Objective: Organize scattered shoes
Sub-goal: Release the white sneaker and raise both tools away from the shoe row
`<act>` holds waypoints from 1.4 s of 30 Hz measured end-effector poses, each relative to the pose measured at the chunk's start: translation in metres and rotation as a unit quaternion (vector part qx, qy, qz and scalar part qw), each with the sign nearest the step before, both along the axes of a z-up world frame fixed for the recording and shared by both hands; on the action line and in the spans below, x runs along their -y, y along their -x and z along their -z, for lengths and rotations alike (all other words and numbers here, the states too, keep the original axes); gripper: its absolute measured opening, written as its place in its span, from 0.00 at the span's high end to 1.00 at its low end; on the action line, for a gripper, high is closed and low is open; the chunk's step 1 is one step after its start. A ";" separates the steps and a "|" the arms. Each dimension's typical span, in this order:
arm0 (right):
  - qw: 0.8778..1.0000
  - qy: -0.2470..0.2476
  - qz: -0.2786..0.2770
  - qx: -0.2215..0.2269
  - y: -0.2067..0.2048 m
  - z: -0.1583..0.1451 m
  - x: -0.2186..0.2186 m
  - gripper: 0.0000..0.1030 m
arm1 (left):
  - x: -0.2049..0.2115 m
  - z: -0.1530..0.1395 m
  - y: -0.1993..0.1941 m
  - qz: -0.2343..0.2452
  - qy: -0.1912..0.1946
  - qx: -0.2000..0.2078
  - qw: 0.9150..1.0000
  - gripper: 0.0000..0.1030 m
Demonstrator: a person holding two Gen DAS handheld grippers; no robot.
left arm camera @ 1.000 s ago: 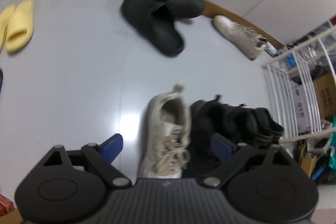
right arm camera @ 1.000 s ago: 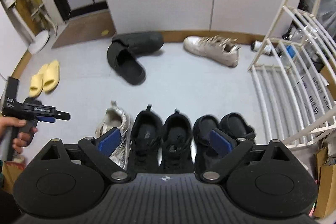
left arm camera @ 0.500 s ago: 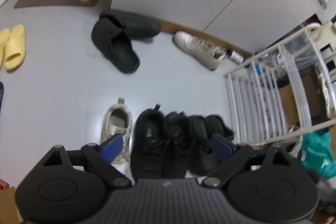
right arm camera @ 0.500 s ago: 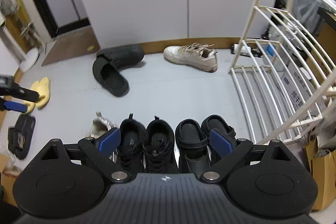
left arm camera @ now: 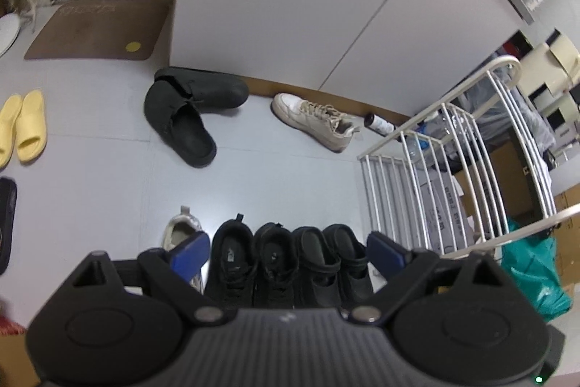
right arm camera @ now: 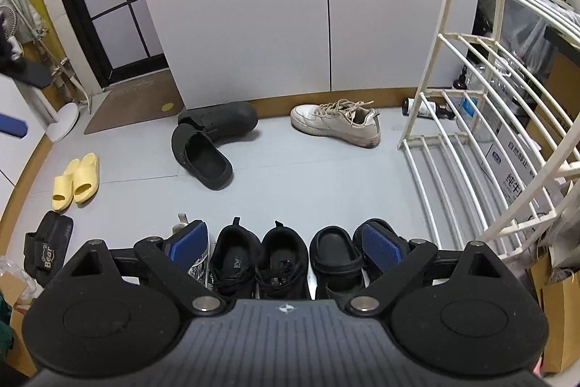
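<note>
Both my grippers hang with fingers spread, grasping nothing — left gripper (left arm camera: 286,254), right gripper (right arm camera: 286,243). The stray white sneaker (right arm camera: 337,122) lies upper centre-right by the wall, long axis crosswise, toe left — I judge my right nearer.

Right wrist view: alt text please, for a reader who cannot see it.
An open, empty hand-held gripper looks down on a row of shoes: a pale sneaker, black sneakers and black sandals. Farther off, two dark clogs lie overlapped, a lone white sneaker near the wall, yellow slides at left and a white rack at right.
</note>
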State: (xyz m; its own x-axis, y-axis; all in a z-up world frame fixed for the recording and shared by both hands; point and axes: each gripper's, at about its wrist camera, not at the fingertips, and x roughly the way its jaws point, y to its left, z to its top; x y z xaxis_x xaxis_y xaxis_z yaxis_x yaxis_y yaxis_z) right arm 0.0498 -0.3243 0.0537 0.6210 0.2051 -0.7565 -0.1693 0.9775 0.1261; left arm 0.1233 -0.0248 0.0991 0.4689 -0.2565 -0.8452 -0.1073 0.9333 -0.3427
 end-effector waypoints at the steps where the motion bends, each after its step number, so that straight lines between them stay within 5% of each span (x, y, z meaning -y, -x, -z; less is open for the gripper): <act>1: 1.000 0.007 -0.013 0.006 0.001 0.001 0.004 0.07 | 0.003 0.002 -0.002 0.002 0.001 0.000 1.000 0.08; 7: 1.000 0.003 -0.002 0.007 -0.011 0.016 0.026 0.07 | 0.025 0.034 -0.036 0.023 0.009 0.037 0.999 0.08; 12: 0.999 0.001 0.042 0.010 -0.032 0.029 0.032 0.07 | 0.044 0.066 -0.067 0.037 0.019 0.033 0.999 0.08; 19: 0.999 -0.015 0.027 0.022 -0.040 0.033 0.024 0.07 | 0.055 0.099 -0.103 0.068 0.008 0.041 0.997 0.08; 22: 1.000 -0.008 0.007 0.021 -0.050 0.052 0.023 0.07 | 0.061 0.115 -0.121 0.086 -0.014 0.054 0.995 0.08; 27: 0.992 -0.108 0.064 0.027 -0.066 0.087 0.031 0.07 | 0.080 0.160 -0.166 0.157 -0.023 0.068 0.985 0.08; 34: 0.996 -0.084 0.032 0.012 -0.098 0.130 0.039 0.07 | 0.107 0.220 -0.251 0.179 -0.023 0.075 0.981 0.11; 42: 0.994 -0.079 0.072 -0.007 -0.139 0.166 0.059 0.07 | 0.140 0.239 -0.323 0.196 0.006 0.051 0.979 0.13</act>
State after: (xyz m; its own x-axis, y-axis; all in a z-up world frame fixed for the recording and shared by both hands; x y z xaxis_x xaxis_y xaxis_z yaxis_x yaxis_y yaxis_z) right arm 0.1885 -0.3834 -0.1121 0.6416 0.2310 -0.7314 -0.0252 0.9594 0.2810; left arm 0.4464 -0.1646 -0.1401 0.4148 -0.4437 -0.7944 0.2936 0.8916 -0.3447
